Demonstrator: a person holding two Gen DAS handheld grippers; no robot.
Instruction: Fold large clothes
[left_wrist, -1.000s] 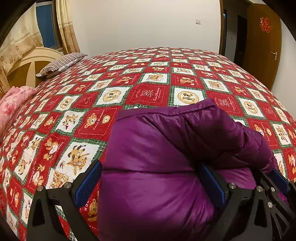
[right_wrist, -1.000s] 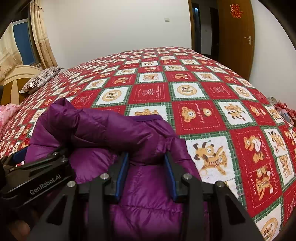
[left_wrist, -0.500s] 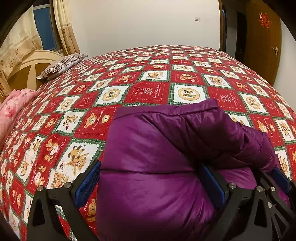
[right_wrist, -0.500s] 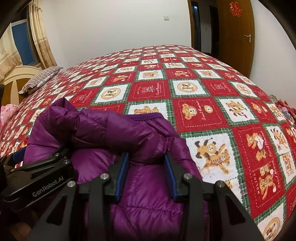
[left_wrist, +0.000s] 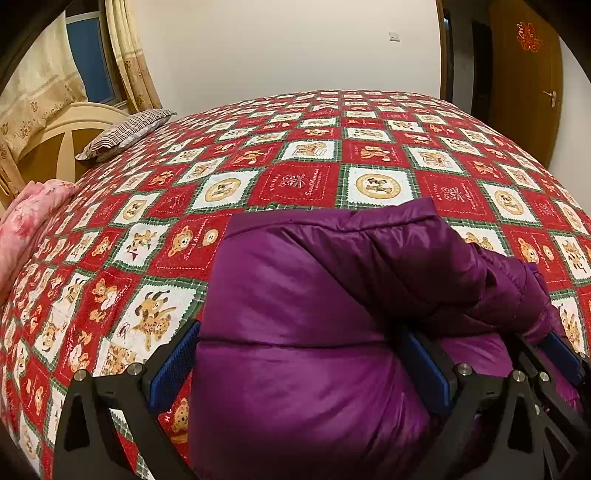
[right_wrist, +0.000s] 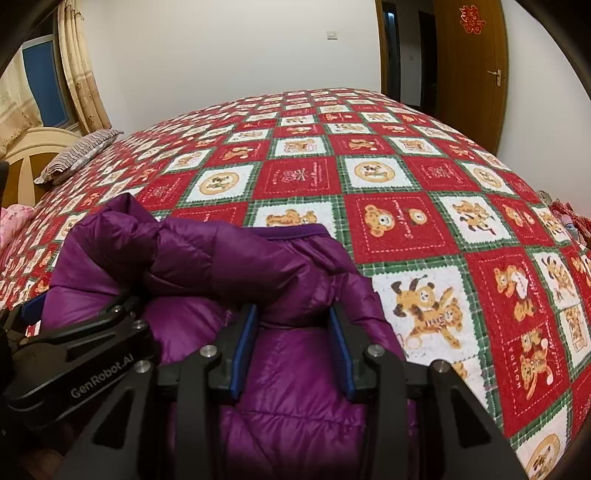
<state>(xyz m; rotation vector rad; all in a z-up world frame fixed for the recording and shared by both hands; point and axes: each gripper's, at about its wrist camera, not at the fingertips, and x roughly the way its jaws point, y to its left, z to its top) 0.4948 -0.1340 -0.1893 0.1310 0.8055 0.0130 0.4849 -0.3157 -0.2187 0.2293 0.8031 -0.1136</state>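
A purple puffer jacket (left_wrist: 295, 314) lies bunched at the near edge of the bed (left_wrist: 376, 147), on a red, white and green patchwork quilt (right_wrist: 424, 184) printed with bears. The left gripper (left_wrist: 301, 363) has its fingers (left_wrist: 173, 365) spread wide around a thick fold of the jacket, pads against the fabric on both sides. The right gripper (right_wrist: 293, 349), just right of it, has its fingers (right_wrist: 243, 343) clenched on a narrower fold. A sleeve (right_wrist: 192, 254) drapes across the pile. Far left, a striped pillow (left_wrist: 125, 133) rests by the headboard (left_wrist: 55, 136), with pink bedding (left_wrist: 26, 218) nearer.
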